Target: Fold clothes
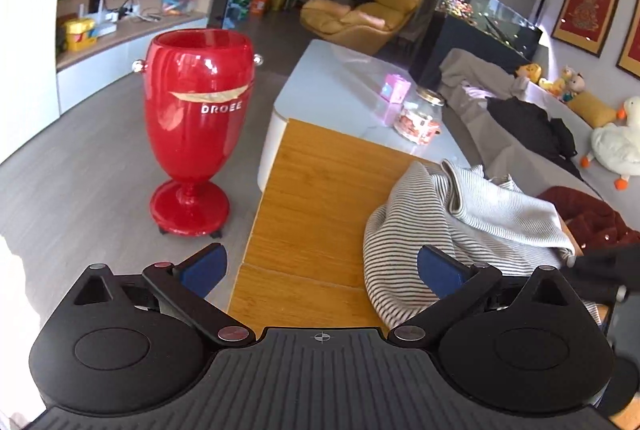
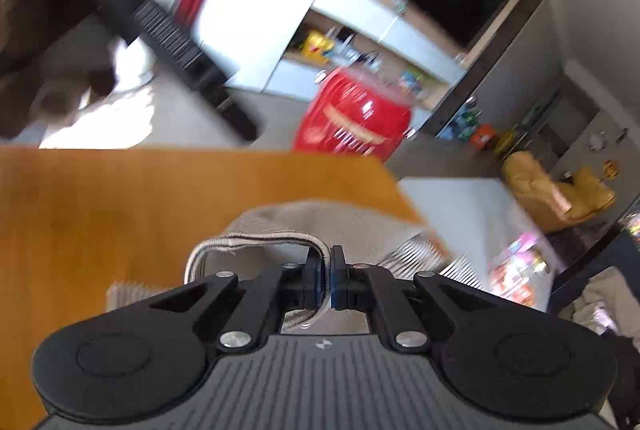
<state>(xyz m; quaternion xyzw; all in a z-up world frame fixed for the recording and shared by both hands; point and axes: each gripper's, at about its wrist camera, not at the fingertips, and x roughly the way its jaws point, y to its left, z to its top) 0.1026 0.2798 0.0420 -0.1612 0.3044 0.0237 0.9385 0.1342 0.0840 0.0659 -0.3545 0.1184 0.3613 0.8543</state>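
A striped white-and-black garment (image 1: 448, 222) lies crumpled on the right side of a wooden table (image 1: 316, 198). My left gripper (image 1: 320, 270) is open and empty above the table's near edge, its right finger beside the garment. In the right wrist view, my right gripper (image 2: 326, 276) is shut on the garment's striped hem (image 2: 256, 242), lifting it over the wooden table (image 2: 100, 214). That view is motion-blurred.
A tall red goblet-shaped vase (image 1: 198, 126) stands on the floor left of the table. A white table (image 1: 340, 90) beyond holds a jar (image 1: 420, 120) and a pink box (image 1: 394, 88). A dark red garment (image 1: 588, 218) lies at the right, by a grey sofa.
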